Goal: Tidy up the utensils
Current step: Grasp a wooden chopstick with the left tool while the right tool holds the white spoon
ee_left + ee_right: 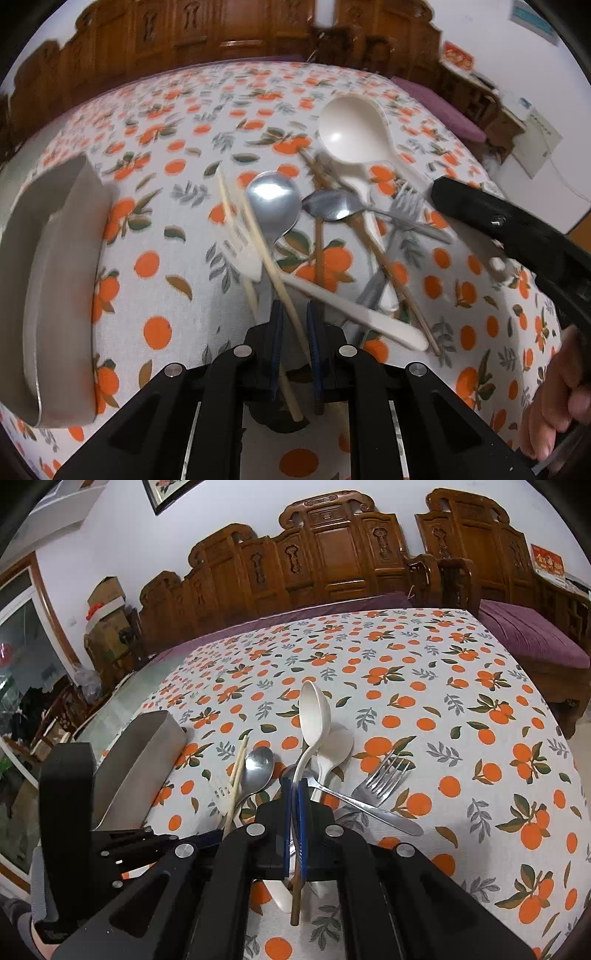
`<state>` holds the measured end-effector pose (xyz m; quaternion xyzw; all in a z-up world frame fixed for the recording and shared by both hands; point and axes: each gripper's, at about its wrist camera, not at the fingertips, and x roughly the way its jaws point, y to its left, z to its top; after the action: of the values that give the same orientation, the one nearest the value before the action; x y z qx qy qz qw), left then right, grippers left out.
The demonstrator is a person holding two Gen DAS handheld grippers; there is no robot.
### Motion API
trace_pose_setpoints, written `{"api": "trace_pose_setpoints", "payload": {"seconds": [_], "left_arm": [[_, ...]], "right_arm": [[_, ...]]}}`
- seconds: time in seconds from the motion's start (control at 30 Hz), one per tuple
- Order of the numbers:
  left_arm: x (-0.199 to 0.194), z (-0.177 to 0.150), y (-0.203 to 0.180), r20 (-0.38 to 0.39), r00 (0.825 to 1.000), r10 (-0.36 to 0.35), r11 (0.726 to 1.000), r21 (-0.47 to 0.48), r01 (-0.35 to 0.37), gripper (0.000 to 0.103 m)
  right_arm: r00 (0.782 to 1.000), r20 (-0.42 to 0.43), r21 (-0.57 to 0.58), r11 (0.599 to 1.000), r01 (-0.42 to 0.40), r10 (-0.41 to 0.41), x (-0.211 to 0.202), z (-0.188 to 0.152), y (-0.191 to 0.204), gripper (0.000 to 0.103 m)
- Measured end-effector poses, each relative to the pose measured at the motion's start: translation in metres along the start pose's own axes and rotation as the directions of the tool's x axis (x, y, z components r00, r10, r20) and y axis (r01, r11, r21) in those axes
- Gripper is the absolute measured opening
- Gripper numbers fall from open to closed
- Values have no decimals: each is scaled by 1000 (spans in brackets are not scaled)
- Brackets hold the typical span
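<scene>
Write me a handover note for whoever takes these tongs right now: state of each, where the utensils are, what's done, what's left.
Left tongs: nearly shut around a pale wooden chopstick; whether the pads press on it is unclear.
Right tongs: shut on a dark brown chopstick among the white spoon handles.
Grey rectangular holder: at the left side of the orange-print tablecloth; nothing visible inside it.
Pile still loose: large white plastic spoon, round steel spoon, steel fork, white plastic fork.
Done: nothing sorted yet.
Left: move everything into the holder.
</scene>
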<state>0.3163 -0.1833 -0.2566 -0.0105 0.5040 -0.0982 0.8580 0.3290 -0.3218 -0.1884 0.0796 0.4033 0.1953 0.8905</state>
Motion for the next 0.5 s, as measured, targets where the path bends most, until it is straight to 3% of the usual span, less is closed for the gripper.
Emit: {"api": "trace_pose_setpoints", "payload": {"seconds": [0.2, 0.5], "left_arm": [[-5, -1, 5, 3, 1000, -5, 1000, -22, 5, 4], [-48, 0, 10, 91, 995, -31, 1000, 1, 31, 4]], "right_arm": [[1000, 7, -24, 1000, -1, 1, -3, 1, 1, 4], [999, 23, -29, 999, -24, 25, -11, 2, 8, 4]]}}
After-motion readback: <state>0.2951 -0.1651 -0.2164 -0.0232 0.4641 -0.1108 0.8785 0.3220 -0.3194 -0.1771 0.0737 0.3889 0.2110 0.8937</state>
